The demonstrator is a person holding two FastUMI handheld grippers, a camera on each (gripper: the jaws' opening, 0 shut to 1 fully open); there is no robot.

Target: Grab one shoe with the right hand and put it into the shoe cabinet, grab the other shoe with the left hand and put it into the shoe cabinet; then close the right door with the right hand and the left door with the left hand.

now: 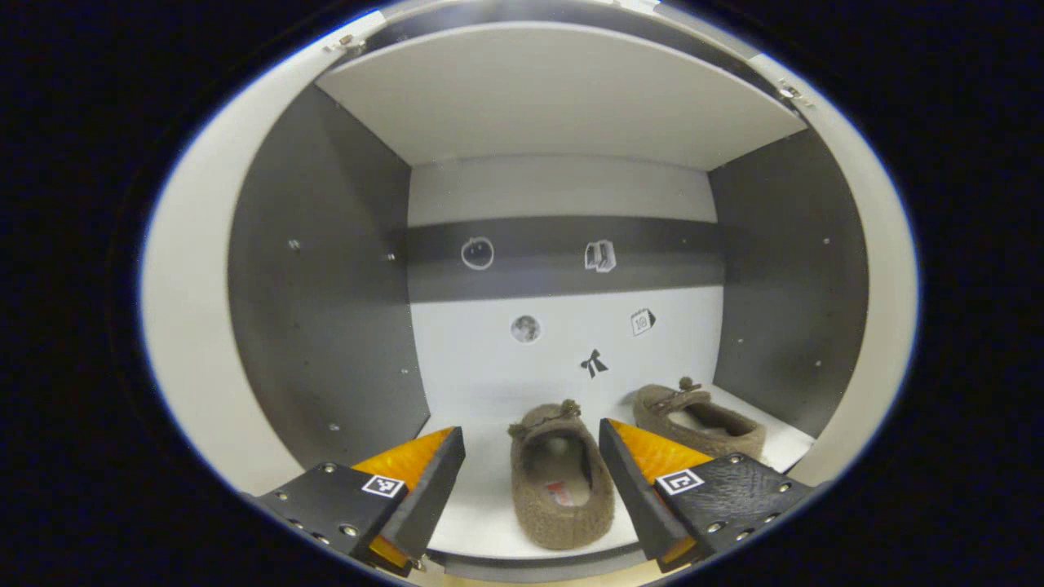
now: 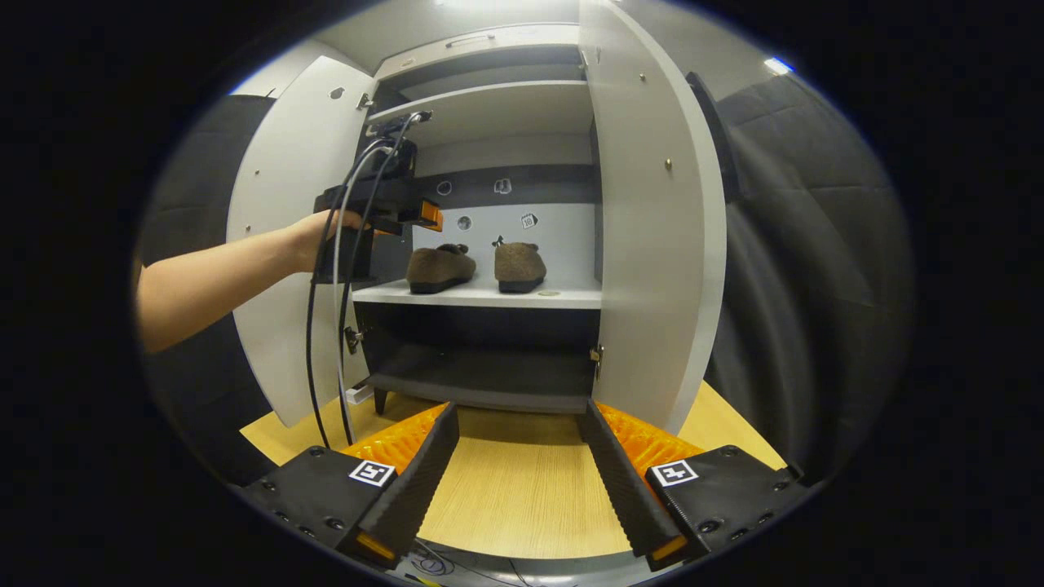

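Standing wide open, the shoe cabinet has its left door and right door swung out, with bare wooden floor in front. Both brown shoes sit side by side on the white shelf, the left shoe apart from the right shoe. A hand holds the left gripper level at the shelf's front edge, fingers spread wide, gripping nothing. Lower and farther back, the right gripper is spread open and empty too.

My left gripper and right gripper have black screw-studded housings, each bearing a square coded marker. Dark cables hang from the left unit. My forearm is unsleeved.
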